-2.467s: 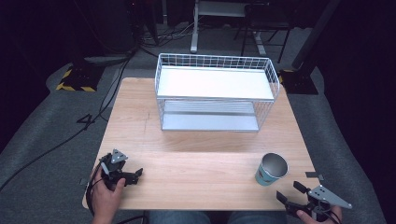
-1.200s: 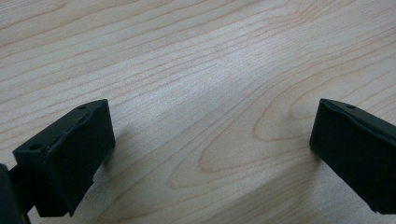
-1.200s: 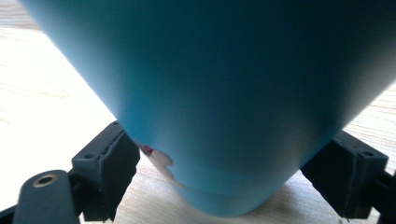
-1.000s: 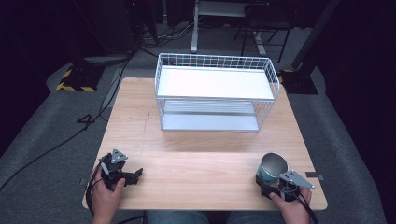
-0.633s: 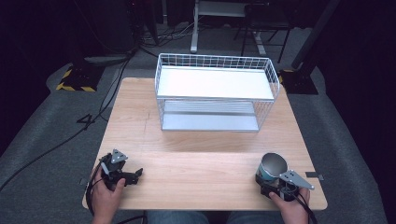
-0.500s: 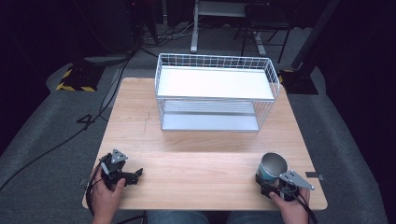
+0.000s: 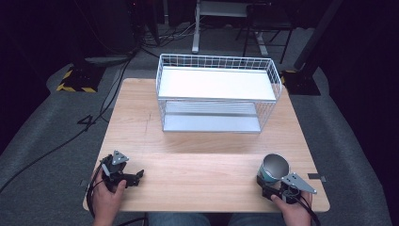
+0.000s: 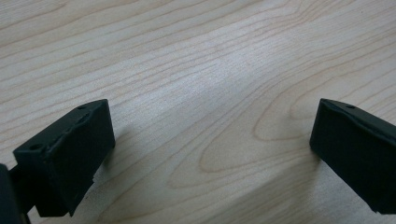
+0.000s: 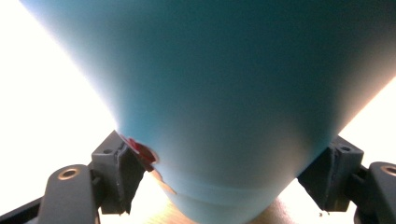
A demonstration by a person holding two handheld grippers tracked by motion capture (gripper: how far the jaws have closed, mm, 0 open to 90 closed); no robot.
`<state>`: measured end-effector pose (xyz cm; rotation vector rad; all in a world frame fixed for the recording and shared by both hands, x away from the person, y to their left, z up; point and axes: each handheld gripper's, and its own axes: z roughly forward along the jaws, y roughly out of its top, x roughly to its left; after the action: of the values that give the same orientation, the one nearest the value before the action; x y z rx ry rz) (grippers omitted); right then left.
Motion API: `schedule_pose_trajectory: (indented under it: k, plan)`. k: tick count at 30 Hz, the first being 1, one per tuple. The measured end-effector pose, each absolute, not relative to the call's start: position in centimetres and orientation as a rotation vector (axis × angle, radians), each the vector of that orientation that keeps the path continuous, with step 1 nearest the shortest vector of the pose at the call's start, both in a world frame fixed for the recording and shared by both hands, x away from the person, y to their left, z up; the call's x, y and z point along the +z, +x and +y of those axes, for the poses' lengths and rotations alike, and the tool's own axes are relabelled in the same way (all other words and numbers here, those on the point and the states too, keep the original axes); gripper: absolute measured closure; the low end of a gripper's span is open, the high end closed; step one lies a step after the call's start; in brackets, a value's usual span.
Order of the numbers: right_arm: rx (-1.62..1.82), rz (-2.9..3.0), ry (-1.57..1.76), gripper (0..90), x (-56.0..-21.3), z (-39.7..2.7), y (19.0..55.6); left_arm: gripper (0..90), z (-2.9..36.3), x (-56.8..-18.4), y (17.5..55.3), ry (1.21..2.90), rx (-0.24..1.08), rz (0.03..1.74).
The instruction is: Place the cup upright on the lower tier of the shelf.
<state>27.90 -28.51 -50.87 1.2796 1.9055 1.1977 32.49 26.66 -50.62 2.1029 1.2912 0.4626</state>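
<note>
One blue cup [image 7: 274, 167] stands upright near the front right corner of the wooden table [image 7: 197, 165], and in the right gripper view its pale blue wall [image 9: 219, 98] sits between the two black jaws, which press against it low on either side, so the right gripper [image 7: 273, 186] looks clenched on the cup just above its base. I judge the step in hand to be the grasp itself: the cup rests on the wood, not yet lifted. The next move probably calls for a straight lift with a firm, even squeeze, since the cup narrows toward its base and could slip downward or tip if the grip is loose; where it should go I can only guess, though the white wire rack [image 7: 216, 94] with its two shelves stands well apart at the back of the table and seems the likely place. The left gripper [image 7: 123, 173] rests near the front left corner, its jaws spread wide over bare wood in the left gripper view, holding nothing. Much is hard to make out: the cup's rim is cut off in the right gripper view, bright glare washes out the background there, a red mark [image 9: 140, 148] by the left jaw is partly covered, and the cup's inside looks dark from above
</note>
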Motion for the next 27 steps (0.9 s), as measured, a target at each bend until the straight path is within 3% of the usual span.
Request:
schedule_pose_trajectory:
  k: [27]
  plan:
    - [1.248,1.903,1.214,24.9,-46.4,-27.1,30.4,0.4,26.6,-50.6,32.6,2.102,0.462,1.293]
